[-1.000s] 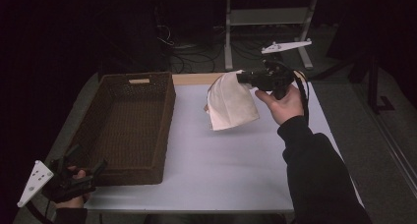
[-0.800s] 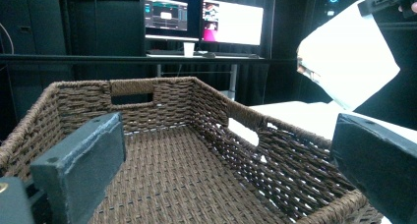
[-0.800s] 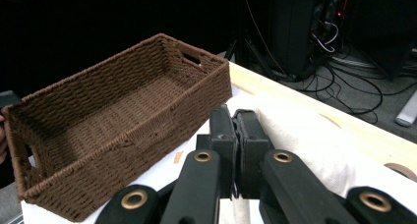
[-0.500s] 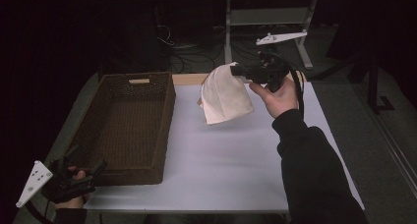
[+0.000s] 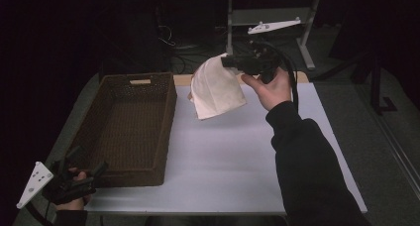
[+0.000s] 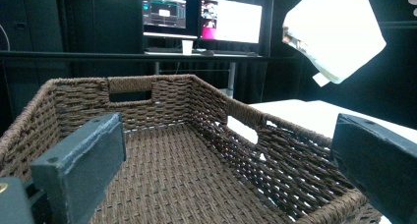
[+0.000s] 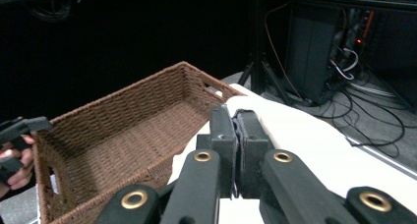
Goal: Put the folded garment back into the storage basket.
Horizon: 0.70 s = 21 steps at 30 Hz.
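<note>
A white cloth [image 5: 215,89] hangs in the air over the far middle of the table, pinched at its top edge by my right gripper [image 5: 229,62], which is shut on it. In the right gripper view the two jaws press together on the cloth [image 7: 275,113]. A brown woven basket [image 5: 129,124] sits on the left of the table, with nothing inside it. My left gripper [image 5: 91,172] rests at the basket's near left corner, open, with nothing between its jaws. The left gripper view looks into the basket [image 6: 167,165] and catches the cloth [image 6: 337,32] high at the upper right.
The white table [image 5: 233,161] has free room right of the basket. Behind it stand a metal stand [image 5: 270,18] and floor cables [image 5: 171,40]. Monitors [image 6: 201,17] glow on a dark desk in the left gripper view.
My right gripper has risen with the cloth and carried it a little left, toward the basket. The left gripper has stayed put.
</note>
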Each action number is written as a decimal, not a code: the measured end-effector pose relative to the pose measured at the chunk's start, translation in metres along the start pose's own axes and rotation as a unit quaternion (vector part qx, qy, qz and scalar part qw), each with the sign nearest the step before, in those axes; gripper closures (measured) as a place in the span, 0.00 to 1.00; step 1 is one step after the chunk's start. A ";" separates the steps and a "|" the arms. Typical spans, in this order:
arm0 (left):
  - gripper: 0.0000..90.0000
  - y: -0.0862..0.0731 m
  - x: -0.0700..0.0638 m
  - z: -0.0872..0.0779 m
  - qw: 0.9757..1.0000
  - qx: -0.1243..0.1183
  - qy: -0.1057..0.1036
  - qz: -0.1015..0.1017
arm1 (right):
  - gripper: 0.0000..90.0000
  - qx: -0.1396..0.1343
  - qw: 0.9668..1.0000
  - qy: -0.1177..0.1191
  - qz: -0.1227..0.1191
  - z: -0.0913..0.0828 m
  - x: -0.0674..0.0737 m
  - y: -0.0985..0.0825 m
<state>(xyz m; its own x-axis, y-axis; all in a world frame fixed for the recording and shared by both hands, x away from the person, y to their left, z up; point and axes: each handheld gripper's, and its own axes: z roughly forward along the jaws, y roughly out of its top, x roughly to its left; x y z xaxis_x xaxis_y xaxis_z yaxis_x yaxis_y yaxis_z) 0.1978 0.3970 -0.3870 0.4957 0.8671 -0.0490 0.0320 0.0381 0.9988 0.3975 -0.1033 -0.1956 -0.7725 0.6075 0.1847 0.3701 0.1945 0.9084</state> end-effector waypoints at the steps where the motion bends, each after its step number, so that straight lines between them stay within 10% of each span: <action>1: 0.00 0.000 0.000 0.000 1.000 -0.001 0.000 -0.001 | 0.96 -0.001 1.000 0.003 -0.001 0.001 0.002 0.002; 21: 0.00 0.000 0.001 -0.001 1.000 -0.003 0.000 -0.005 | 0.96 -0.016 0.999 0.044 -0.010 0.030 0.018 0.017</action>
<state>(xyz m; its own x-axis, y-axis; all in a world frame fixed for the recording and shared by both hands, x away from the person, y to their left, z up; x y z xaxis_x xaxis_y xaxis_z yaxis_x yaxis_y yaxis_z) 0.1976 0.3978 -0.3872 0.4946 0.8672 -0.0581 0.0307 0.0494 0.9983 0.4056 -0.0659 -0.1886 -0.8221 0.5339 0.1978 0.3391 0.1799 0.9234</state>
